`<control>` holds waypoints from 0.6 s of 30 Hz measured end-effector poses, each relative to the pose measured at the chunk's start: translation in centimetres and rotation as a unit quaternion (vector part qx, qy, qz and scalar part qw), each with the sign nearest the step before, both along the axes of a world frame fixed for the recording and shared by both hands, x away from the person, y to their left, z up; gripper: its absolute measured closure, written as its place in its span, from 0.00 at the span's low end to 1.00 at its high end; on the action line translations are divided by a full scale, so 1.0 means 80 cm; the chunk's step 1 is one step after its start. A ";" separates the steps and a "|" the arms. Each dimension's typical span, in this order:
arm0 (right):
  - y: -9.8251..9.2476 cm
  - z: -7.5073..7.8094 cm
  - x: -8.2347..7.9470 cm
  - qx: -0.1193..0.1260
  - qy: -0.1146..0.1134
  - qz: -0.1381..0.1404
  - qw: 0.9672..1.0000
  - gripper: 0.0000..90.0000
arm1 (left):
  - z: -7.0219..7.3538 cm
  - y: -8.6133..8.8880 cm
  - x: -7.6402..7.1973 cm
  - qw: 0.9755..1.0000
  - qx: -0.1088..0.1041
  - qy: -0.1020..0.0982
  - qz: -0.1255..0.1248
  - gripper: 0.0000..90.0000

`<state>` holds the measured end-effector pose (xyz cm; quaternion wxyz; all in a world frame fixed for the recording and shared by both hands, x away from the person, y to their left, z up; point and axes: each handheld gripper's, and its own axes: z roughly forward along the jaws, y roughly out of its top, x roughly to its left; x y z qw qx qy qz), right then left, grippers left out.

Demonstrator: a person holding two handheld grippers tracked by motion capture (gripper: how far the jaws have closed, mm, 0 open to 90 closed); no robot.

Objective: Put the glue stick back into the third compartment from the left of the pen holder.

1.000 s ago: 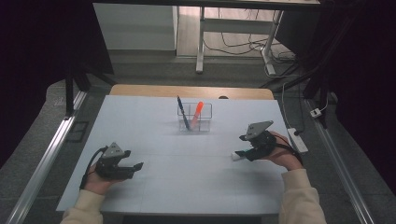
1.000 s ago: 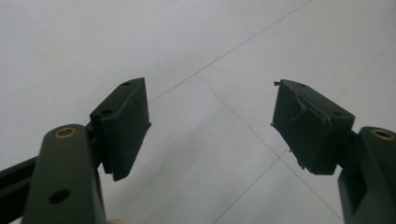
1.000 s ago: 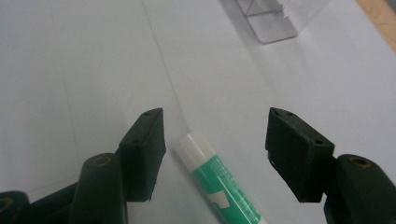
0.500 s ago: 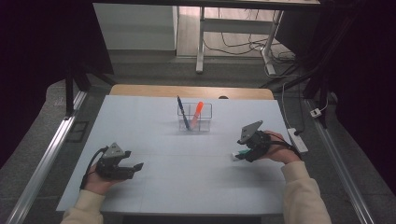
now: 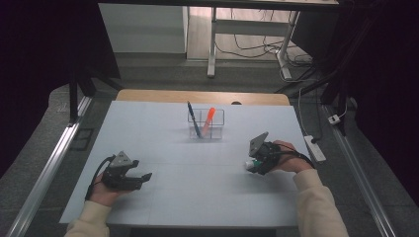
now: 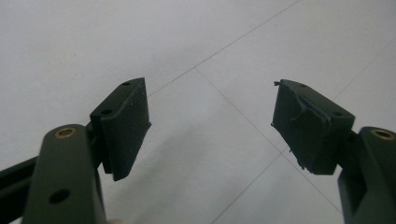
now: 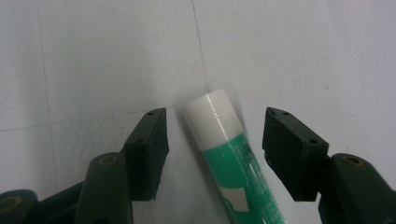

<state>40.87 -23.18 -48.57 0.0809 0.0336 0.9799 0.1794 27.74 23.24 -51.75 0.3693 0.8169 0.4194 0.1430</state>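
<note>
A green tube with a white cap (image 7: 229, 154) lies on the white table (image 5: 197, 197) between the jaws of my right gripper (image 7: 215, 114). Those jaws have just been closing, but both pads still stand clear of the tube. In the high view the right gripper (image 5: 253, 167) sits low at the table's right, the white cap (image 5: 246, 165) poking out to its left. My left gripper (image 5: 143, 177) rests at the near left, open, with bare table between its jaws (image 6: 210, 93).
A clear pen holder (image 5: 217, 131) stands at the table's far middle, with a blue pen (image 5: 193, 120) and an orange marker (image 5: 209, 118) in it. A power strip (image 5: 315, 148) lies off the right edge. A metal rail (image 5: 44, 168) runs along the left.
My right hand has come down toward the table and a little to the left. The left hand has stayed where it was.
</note>
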 end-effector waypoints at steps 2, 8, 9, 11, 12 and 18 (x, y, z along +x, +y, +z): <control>0.001 -0.002 0.001 -0.004 0.001 0.002 1.000 0.52 | 0.000 0.000 0.000 1.000 -0.001 0.000 0.000 0.30; 0.002 -0.009 0.004 -0.024 -0.005 0.015 1.000 0.61 | -0.001 0.000 0.000 1.000 0.001 0.000 -0.001 0.30; 0.002 -0.010 0.005 -0.024 -0.002 0.017 1.000 0.62 | -0.001 0.000 0.000 1.000 0.001 0.000 -0.001 0.30; 0.002 -0.010 0.005 -0.025 -0.002 0.026 0.999 0.66 | -0.001 0.000 0.000 1.000 0.002 0.001 -0.001 0.30; 0.003 -0.010 0.005 -0.024 0.000 0.030 0.999 0.69 | -0.001 0.000 0.000 1.000 0.002 0.001 0.000 0.30; 0.006 -0.009 -0.002 -0.036 -0.016 0.046 0.998 0.72 | -0.001 0.000 0.000 1.000 0.002 0.000 0.000 0.30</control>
